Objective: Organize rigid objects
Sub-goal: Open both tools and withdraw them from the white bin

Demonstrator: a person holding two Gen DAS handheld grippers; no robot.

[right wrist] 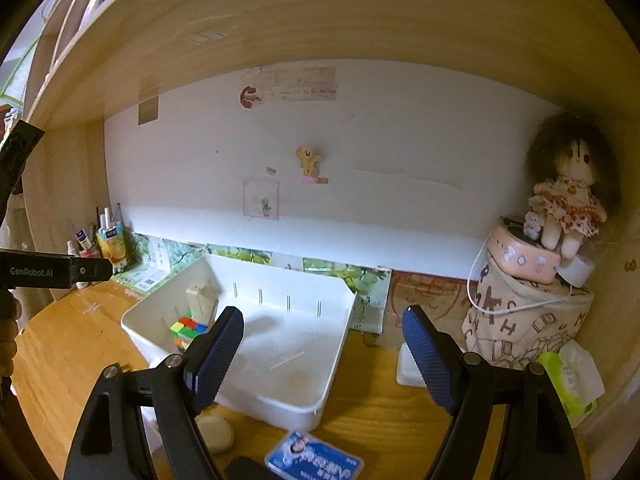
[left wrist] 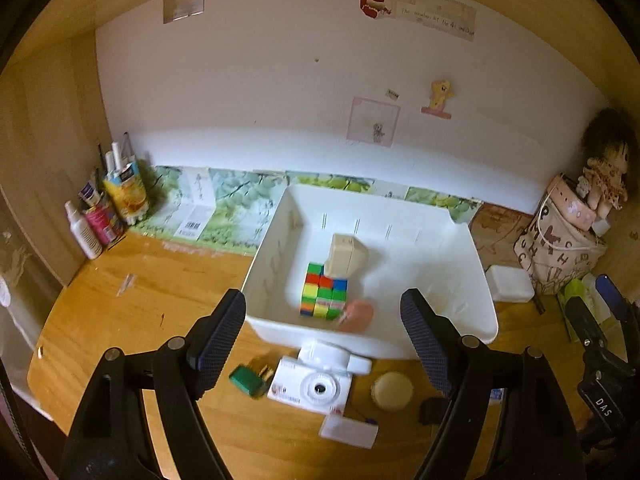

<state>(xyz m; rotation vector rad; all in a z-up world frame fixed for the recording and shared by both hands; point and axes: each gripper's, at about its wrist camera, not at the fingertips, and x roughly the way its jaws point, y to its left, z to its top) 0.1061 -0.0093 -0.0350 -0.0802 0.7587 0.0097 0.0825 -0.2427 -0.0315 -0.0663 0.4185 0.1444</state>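
Observation:
A white bin (left wrist: 472, 264) stands on the wooden desk and holds a many-coloured cube (left wrist: 324, 294), a beige box (left wrist: 346, 256) and a pink round piece (left wrist: 358, 314). In front of the bin lie a white toy camera (left wrist: 316, 384), a green plug (left wrist: 248, 380), a cream round case (left wrist: 392, 390) and a small white box (left wrist: 348, 432). My left gripper (left wrist: 324, 300) hovers open above the camera, nothing between its fingers. My right gripper (right wrist: 322, 314) is open and empty over the bin's (right wrist: 304, 408) near right corner. A blue card pack (right wrist: 314, 458) and the cream case (right wrist: 216, 434) lie below it.
Bottles and a pen cup (left wrist: 120, 196) crowd the back left corner. A patterned bag with a doll (right wrist: 568, 200) on top stands at the right, with a white box (right wrist: 408, 368) and a tissue pack (right wrist: 576, 380) beside it. A shelf hangs overhead.

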